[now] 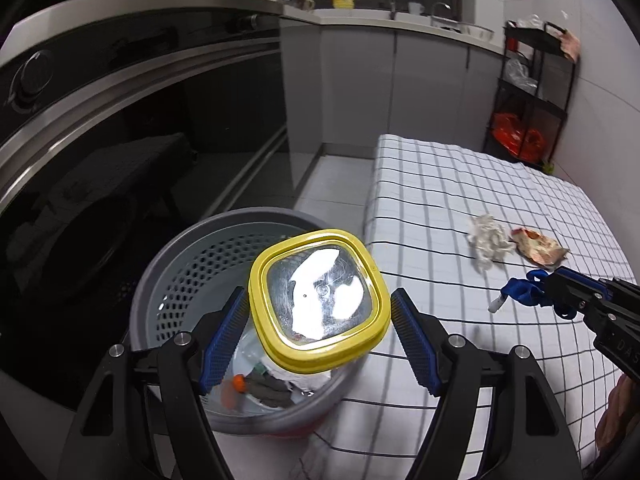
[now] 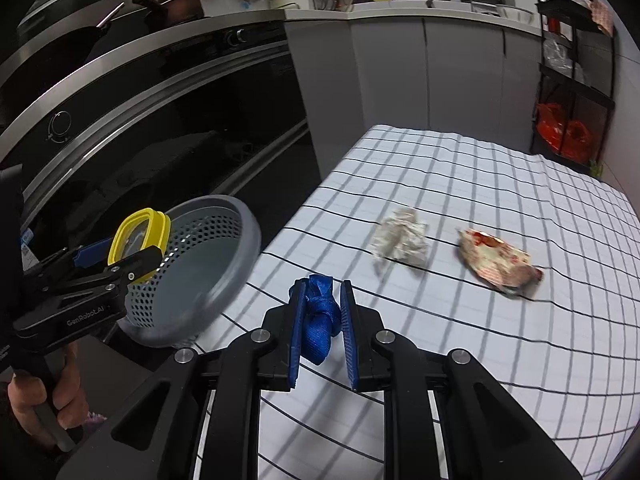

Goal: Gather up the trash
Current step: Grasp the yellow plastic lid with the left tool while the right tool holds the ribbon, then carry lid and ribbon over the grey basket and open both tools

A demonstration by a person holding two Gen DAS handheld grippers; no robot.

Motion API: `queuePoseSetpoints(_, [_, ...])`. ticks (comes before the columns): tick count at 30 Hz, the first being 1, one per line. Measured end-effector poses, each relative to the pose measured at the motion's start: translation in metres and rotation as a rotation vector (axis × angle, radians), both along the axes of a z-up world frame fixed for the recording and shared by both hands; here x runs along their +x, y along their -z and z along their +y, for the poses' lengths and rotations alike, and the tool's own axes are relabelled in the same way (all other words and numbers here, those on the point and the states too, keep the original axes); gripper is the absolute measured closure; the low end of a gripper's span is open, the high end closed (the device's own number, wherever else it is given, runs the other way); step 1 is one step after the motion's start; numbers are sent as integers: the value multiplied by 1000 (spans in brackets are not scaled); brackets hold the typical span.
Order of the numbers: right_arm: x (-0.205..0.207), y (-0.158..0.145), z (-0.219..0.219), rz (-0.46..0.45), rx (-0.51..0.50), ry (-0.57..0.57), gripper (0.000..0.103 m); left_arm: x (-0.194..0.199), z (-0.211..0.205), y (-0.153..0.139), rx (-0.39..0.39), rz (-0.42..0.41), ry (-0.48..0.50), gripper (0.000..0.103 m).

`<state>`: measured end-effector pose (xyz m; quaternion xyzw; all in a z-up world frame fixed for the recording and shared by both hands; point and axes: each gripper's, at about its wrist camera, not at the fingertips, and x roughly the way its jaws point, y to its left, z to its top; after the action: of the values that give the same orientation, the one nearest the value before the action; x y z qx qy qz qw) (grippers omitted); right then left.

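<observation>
- Right gripper (image 2: 320,328), nearest the lens, is clamped on a blue crumpled piece (image 2: 318,320) of woven-looking, knotted material, held above the near edge of the table (image 2: 500,360).
- Left gripper (image 1: 318,336) carries a clear square container with a yellow rim (image 1: 320,292); its ribbed blue pads (image 1: 224,340) sit at the container's sides, though contact on the right side is not clearly visible. It is held over the waste basket.
- Waste basket (image 1: 192,268): round, grey plastic, perforated wall, standing off the table's left edge. It already holds several discarded items, among them something with an orange cap.
- Remaining on the checked tablecloth: a crumpled white tissue (image 2: 400,238) and, just right of it, a flattened red-and-white wrapper (image 2: 496,260), both well apart from the basket.
- Judgement: collection is partly done; two held items await dropping, two loose pieces remain.
</observation>
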<state>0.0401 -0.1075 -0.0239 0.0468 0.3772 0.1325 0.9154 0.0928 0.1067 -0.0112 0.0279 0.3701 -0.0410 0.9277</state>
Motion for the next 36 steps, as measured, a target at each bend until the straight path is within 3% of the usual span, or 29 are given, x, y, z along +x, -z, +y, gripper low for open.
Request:
queuePoseSetpoints(10, [33, -9, 76, -15, 29, -118, 86, 16, 61, 9, -6, 17, -121, 32])
queuePoseSetpoints(21, [67, -4, 130, -8, 27, -196, 86, 39, 115, 22, 3, 42, -241, 32])
queuePoseSetpoints(36, [100, 29, 163, 65, 39, -244, 86, 55, 124, 43, -11, 110, -231, 32])
